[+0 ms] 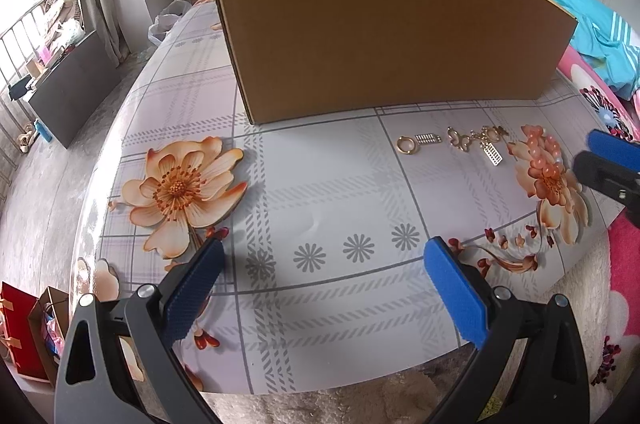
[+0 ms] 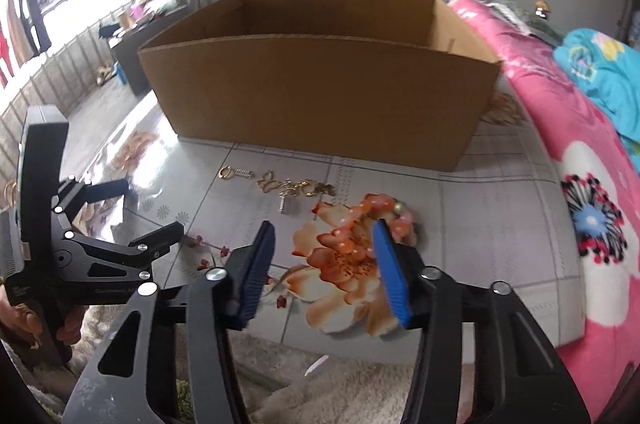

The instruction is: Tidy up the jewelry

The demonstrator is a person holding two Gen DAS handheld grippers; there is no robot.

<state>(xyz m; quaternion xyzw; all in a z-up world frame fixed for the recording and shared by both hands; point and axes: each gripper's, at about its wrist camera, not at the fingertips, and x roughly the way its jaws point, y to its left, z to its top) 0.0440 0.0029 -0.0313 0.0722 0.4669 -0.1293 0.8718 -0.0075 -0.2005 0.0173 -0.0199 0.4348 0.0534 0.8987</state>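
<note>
- Jewelry lies in a loose row on the counter point(image 1: 320, 208) ahead of my claws, between me and the cardboard box point(image 1: 376, 36). That box is open-topped with a tall near wall. My judgement is that a piece carried low would catch the rim and drop outside.
- The bead bracelet point(image 2: 394, 220) sits just past my right claw point(image 2: 324, 264), which is spread wide and holds nothing. Its orange beads lie on a printed orange flower point(image 2: 344, 264), so I may misjudge its outline and pinch only one side. Then it would hang crooked or roll free.
- The gold chain piece point(image 2: 304, 189), with a butterfly charm point(image 1: 460, 140) and a small silver tag point(image 1: 493, 155), lies beyond the bracelet. It touches or overlaps its neighbours, I cannot tell which. Lifting one part could drag the rest across the glossy cover.
- The gold ring point(image 1: 407, 146) with its little bar charm point(image 1: 426, 138) lies forward and to the right of my left claw point(image 1: 320, 300), well apart from it. That claw is also wide and empty. The ring is flat and thin, so my pads may slide over it or flick it away.
- My two claws are near each other on the right side. Reaching together, I think they could knock.
</note>
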